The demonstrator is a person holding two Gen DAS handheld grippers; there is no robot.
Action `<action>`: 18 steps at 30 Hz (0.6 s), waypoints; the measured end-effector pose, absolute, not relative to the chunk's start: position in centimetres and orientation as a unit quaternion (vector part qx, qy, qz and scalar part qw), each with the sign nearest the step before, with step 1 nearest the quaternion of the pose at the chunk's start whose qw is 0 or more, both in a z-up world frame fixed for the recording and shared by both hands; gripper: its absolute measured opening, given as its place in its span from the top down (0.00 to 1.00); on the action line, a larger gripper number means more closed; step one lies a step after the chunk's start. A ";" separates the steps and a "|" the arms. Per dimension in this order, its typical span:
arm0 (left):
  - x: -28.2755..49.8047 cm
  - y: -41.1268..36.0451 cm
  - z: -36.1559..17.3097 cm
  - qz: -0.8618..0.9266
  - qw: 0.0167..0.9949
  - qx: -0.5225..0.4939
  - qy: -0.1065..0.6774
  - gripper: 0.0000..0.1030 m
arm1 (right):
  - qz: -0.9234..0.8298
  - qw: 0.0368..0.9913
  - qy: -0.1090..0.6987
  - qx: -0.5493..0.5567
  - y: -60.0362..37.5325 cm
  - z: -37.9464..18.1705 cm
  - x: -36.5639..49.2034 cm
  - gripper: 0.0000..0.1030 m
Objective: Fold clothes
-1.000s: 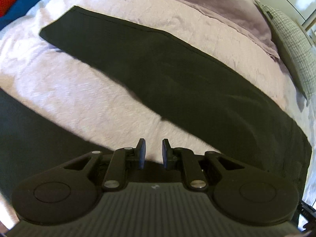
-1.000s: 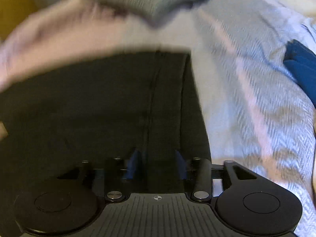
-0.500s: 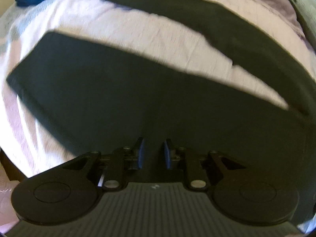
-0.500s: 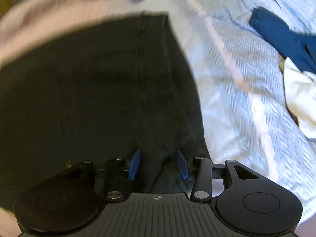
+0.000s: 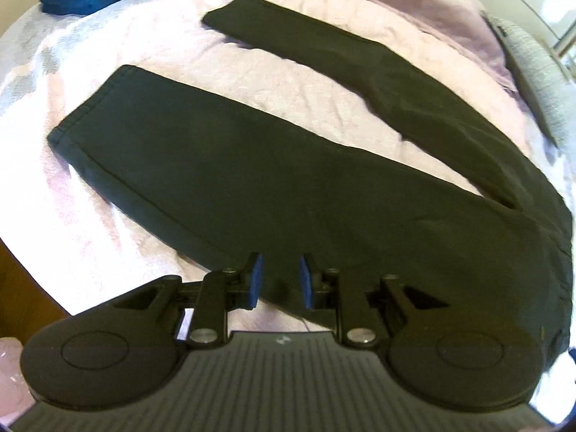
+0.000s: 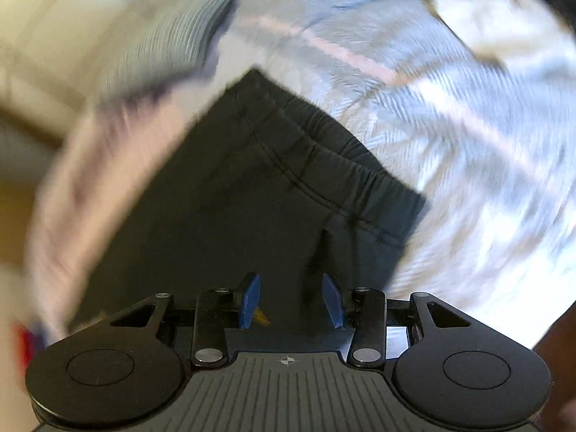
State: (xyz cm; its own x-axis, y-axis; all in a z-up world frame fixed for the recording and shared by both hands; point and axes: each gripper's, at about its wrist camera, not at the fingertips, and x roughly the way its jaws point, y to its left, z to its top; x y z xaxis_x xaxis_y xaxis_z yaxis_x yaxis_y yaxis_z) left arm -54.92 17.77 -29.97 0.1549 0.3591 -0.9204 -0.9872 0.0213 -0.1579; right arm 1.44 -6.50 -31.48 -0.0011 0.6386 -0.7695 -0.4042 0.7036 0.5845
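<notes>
Pale bed cover (image 5: pixel 273 82) carries dark trousers (image 5: pixel 288 187) spread flat, legs splayed toward eleven o'clock for folding; left claw (image 5: pixel 278 278) and right claw (image 6: pixel 291 299) both hover open, empty.

Dark trousers (image 5: pixel 288 180) lie spread in a V on the bedspread (image 5: pixel 288 86), left gripper (image 5: pixel 278 280) fingers apparently parted above one leg.

Readable text: none in either view.
Left gripper (image 5: pixel 277 276) body: one small pale mark at the top middle of the ribbed plate, too small to read.
Right gripper (image 6: pixel 291 300) body: one small round crosshair sign at the top middle of the ribbed plate, no letters.
Trousers (image 5: pixel 288 187): no label or print shows.
</notes>
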 end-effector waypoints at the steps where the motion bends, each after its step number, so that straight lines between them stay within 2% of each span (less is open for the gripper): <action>1: -54.6 17.7 -30.0 0.541 0.622 -0.440 0.357 0.82 | 0.372 0.691 0.608 0.119 -6.5 -31.8 1.9 0.58; 3: -53.8 17.5 -30.2 0.536 0.626 -0.438 0.358 0.82 | 0.370 0.673 0.619 0.163 -6.5 -32.6 2.9 0.58; 10: -50.2 17.1 -32.3 0.545 0.626 -0.429 0.357 0.82 | 0.366 0.644 0.651 0.164 -5.5 -37.6 4.9 0.59; 11: -49.6 17.0 -32.6 0.549 0.624 -0.426 0.357 0.82 | 0.373 0.635 0.655 0.171 -5.4 -38.4 5.1 0.73; 12: -49.1 16.9 -32.7 0.552 0.623 -0.424 0.357 0.82 | 0.385 0.623 0.656 0.182 -5.2 -39.2 5.4 0.80; 13: -48.5 16.8 -32.9 0.555 0.622 -0.421 0.358 0.82 | 0.395 0.618 0.655 0.182 -5.0 -39.7 5.5 0.81; 15: -47.4 16.6 -33.0 0.559 0.623 -0.413 0.359 0.82 | 0.413 0.613 0.652 0.170 -4.5 -40.2 5.5 0.96; 18: -46.2 16.0 -32.9 0.566 0.618 -0.406 0.365 0.82 | 0.454 0.627 0.622 0.121 -4.7 -38.7 4.9 0.99</action>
State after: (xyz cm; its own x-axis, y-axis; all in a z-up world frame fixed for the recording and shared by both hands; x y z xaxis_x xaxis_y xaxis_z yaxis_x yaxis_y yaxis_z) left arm -46.21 15.95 -32.89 0.0935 0.4023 -0.9107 -0.9956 0.0307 -0.0886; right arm 4.93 -4.73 -38.71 -0.1850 0.7191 -0.6698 -0.4188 0.5589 0.7157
